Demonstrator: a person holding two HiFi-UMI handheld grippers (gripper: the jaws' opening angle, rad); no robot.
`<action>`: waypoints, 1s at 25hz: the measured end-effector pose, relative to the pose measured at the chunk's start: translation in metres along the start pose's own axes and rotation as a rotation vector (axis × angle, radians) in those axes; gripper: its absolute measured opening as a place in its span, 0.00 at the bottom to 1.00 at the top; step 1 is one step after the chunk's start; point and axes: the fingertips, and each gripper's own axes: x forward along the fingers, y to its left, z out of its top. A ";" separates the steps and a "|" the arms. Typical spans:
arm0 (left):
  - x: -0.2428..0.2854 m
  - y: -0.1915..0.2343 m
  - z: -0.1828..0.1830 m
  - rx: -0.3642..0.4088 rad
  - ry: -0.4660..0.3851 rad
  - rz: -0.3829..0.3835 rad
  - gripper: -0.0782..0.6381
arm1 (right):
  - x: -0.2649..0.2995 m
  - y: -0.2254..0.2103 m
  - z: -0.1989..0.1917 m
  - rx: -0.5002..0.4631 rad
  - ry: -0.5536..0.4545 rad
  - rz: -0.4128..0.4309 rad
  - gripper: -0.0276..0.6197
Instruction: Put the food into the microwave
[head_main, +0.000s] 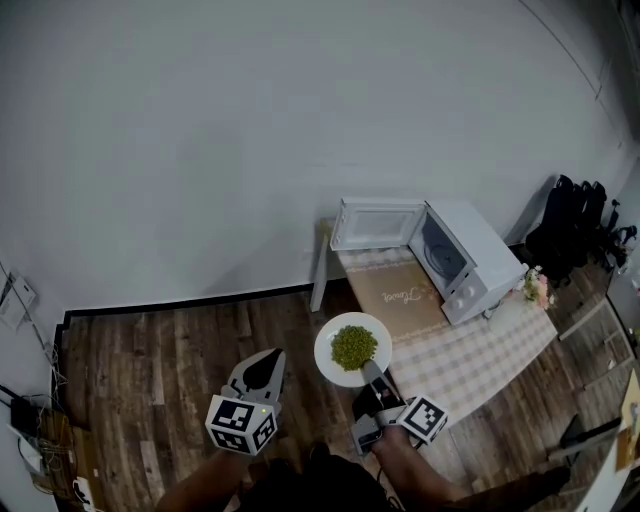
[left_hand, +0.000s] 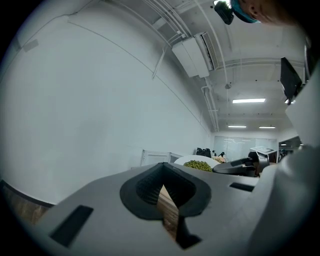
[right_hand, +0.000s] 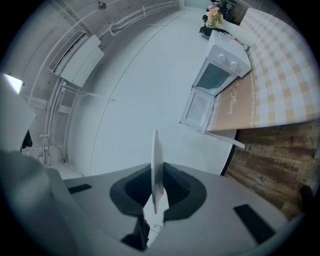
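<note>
The plate of green peas (head_main: 352, 348) is clamped by its rim in the right hand-held gripper (head_main: 371, 369), centre frame. The left hand-held gripper (head_main: 270, 360) is closed on nothing. The microwave (head_main: 460, 258) is seen open, upper right, and loading is left to be done.

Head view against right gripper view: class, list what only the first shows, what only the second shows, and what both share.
Only the head view: the green food heaped on the white plate, the left tool, and dark bags at the far right. Only the right gripper view: an air-conditioning unit mounted up high, and the plate's thin edge-on profile. Both: the plate clamped in the right tool, the white microwave with its door open, the checked tablecloth and the wooden floor.
</note>
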 end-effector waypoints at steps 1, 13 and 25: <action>0.004 0.002 0.000 0.002 0.003 -0.004 0.12 | 0.003 -0.001 0.003 0.003 -0.008 -0.001 0.11; 0.084 0.014 0.013 0.096 0.025 -0.062 0.12 | 0.058 -0.023 0.051 0.040 -0.076 0.036 0.11; 0.214 0.013 0.016 0.110 0.091 -0.146 0.12 | 0.106 -0.070 0.129 0.079 -0.145 -0.027 0.11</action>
